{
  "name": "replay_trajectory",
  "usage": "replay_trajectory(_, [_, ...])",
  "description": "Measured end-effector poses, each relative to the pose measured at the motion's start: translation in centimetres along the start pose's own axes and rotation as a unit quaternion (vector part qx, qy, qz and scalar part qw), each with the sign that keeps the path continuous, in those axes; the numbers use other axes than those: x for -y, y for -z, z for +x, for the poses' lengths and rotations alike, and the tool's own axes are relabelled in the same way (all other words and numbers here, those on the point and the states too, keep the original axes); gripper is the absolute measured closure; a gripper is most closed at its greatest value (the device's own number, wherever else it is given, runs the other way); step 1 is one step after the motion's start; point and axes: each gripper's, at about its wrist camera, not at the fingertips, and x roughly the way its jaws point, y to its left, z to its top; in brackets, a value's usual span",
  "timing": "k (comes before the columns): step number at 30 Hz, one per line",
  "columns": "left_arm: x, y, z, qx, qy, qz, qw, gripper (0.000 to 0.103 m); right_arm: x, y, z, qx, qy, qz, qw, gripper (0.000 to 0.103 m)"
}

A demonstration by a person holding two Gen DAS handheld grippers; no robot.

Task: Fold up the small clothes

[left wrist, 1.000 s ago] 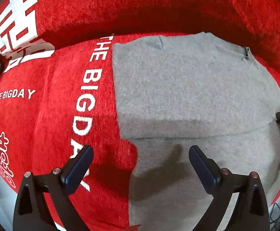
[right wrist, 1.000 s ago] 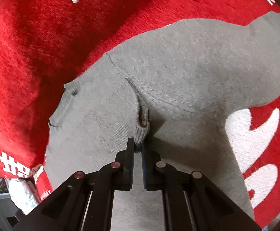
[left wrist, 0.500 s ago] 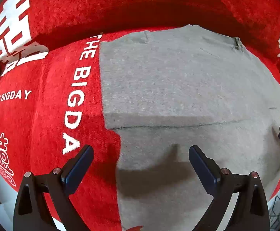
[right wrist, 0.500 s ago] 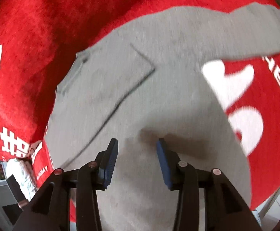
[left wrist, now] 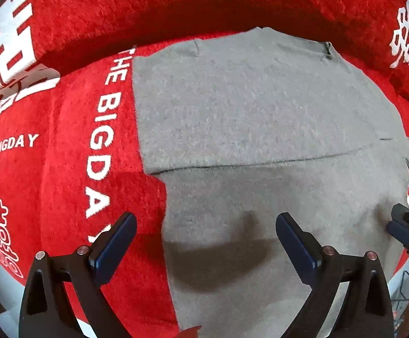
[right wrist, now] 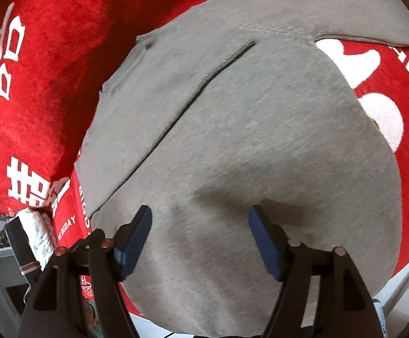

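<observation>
**Sweater: one sleeve fold in, rest to go**

Progress, judged from how it lies now: grey sweater [left wrist: 260, 118] is spread flat on the red blanket [left wrist: 49, 169], w/ one side plus its sleeve already folded over the body. That flap's straight edge [right wrist: 176, 112] runs diagonally ahead of the right hand-held gripper [right wrist: 200, 239]. The other sleeve [right wrist: 373, 22] lies stretched out, far ahead and to the right of that gripper, so I'd say second sleeve fold and the final body folds remain (roughly a third done).

Grippers: right one's jaws are opening, nothing between them, just above the lower body. Left hand-held gripper [left wrist: 205, 242] is released wide, empty, straddling the sweater's side edge, approx. straight above it.

Look: plain fuzzy grey knit, ribbed collar [right wrist: 136, 56] ahead-left of right gripper, few wrinkles, lies smooth.
</observation>
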Motion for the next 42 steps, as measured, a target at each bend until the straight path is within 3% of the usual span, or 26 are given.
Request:
replay_trajectory(7, [1.0, 0.4, 0.2, 0.008, -0.013, 0.024, 0.9996, 0.004, 0.2, -0.6, 1.0, -0.027, -0.013, -0.004, 1.0, 0.025])
replay_trajectory(13, [3.2, 0.4, 0.7, -0.01, -0.013, 0.022, 0.9996, 0.004, 1.6, -3.0, -0.4, -0.027, -0.024, -0.011, 0.999, 0.025])
replay_trajectory(17, [5.9, -0.2, 1.0, -0.007, -0.026, 0.036, 0.999, 0.004, 4.5, -5.5, -2.3, -0.011, -0.025, 0.003, 1.0, 0.025])
replay_trajectory(23, [10.5, -1.8, 2.2, -0.033, 0.016, 0.045, 0.9983, 0.004, 11.3, -9.1, -5.3, 0.028, -0.035, 0.075, 0.996, 0.025])
replay_trajectory(28, [15.0, -3.3, 2.5, -0.032, 0.028, 0.056, 0.9975, 0.004, 18.4, -11.2, -8.1, 0.087, -0.052, 0.161, 0.982, 0.025])
replay_trajectory(33, [18.8, -4.3, 2.8, -0.029, 0.035, 0.075, 0.9962, 0.004, 25.1, -12.7, -9.5, 0.12, -0.084, 0.253, 0.956, 0.025])
replay_trajectory(39, [22.0, -5.1, 3.2, -0.027, 0.043, 0.082, 0.9953, 0.004, 29.1, -13.9, -8.8, 0.129, -0.151, 0.315, 0.928, 0.025])
replay_trajectory(42, [23.4, -5.3, 3.3, -0.023, 0.044, 0.084, 0.9952, 0.004, 30.1, -14.8, -9.4, 0.155, -0.176, 0.326, 0.916, 0.025])
